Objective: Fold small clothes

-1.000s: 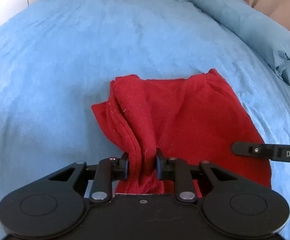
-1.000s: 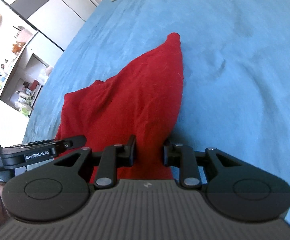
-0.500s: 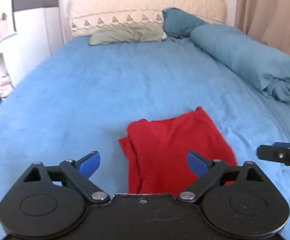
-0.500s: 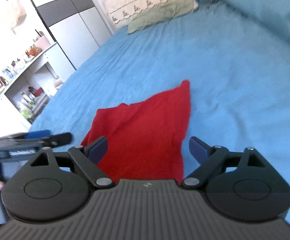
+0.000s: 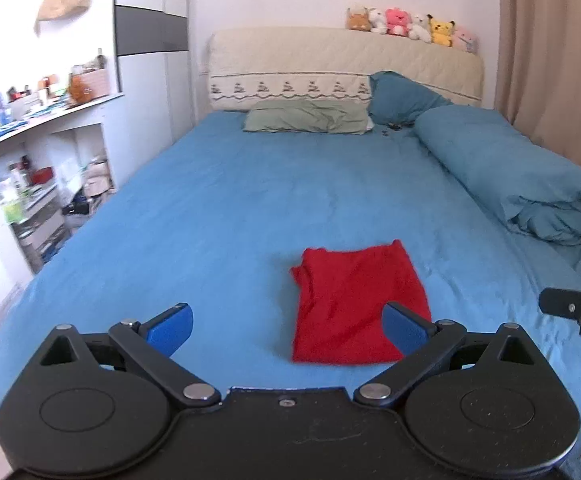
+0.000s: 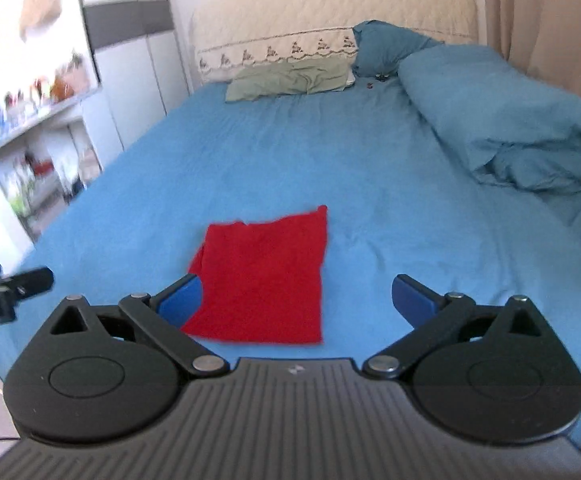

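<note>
Left tongs [image 5: 286, 326]: spread wide, blue pads showing, nothing between them, held above the near end of the bed. Right tongs [image 6: 296, 298]: likewise spread wide and empty. Each pair appears at the edge of the other's view, cut off by the frame, so only a black tip shows.

One red garment [image 5: 354, 304] lies folded into a rough rectangle on the blue bed sheet [image 5: 230, 200], near the foot of the bed and clear of both tongs. Its left edge is bunched into several layers; the number of folds cannot be made out. In the left wrist view the right pad overlaps its near right corner; in the right wrist view the left pad hides its near left corner. The right wrist view is motion-blurred, chiefly at the left.

Further out: one green pillow [image 5: 310, 117] and one teal pillow [image 5: 400, 96] at the headboard [image 5: 330, 60], one rolled blue duvet [image 5: 510, 176] along the right side, its far end cut off. A few small dark items lie on the sheet beside the teal pillow; unidentifiable. Six plush toys [image 5: 410, 26] sit in a row on the headboard. Shelving [image 5: 38, 184] at left holds clutter too small to count. One curtain [image 5: 558, 52] at right.
</note>
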{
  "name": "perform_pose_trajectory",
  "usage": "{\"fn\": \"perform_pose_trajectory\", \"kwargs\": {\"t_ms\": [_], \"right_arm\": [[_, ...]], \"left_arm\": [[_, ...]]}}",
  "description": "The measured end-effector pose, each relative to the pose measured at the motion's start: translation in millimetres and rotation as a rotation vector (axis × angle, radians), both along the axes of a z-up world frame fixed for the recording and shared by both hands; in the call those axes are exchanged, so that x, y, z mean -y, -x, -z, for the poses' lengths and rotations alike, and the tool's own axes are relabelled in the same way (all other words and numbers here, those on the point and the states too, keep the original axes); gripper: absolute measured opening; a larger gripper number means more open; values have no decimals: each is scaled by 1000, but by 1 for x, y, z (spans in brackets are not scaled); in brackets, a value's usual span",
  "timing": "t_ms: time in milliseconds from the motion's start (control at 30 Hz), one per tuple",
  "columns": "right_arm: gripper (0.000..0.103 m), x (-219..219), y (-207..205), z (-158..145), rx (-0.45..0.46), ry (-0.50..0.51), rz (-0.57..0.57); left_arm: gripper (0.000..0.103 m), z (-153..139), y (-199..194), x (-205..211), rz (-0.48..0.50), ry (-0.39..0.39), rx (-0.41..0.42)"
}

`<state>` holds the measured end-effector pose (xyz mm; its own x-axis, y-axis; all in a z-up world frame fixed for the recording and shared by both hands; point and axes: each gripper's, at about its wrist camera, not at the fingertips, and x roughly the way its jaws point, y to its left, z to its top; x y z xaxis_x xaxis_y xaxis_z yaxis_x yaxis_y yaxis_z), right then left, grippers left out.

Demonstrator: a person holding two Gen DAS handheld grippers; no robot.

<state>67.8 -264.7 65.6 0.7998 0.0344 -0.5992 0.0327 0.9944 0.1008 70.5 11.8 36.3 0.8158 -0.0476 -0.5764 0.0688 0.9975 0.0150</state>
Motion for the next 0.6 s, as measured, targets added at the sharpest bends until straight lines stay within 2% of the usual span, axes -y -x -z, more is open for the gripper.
{"fn": "perform_pose_trajectory", "kwargs": {"t_ms": [100, 233, 400, 600], "right_arm": [[103, -12, 26, 0, -33, 62, 0], [103, -17, 52, 11, -74, 69, 10], [103, -16, 68, 27, -119, 75, 37], [103, -14, 77, 35, -140, 73, 43]], "left_arm": [[102, 4, 15, 2, 5, -30, -11], [102, 13, 34, 4, 9, -78, -16], [102, 27, 45, 2, 4, -69, -51], [102, 29, 49, 1, -6, -59, -55]]}}
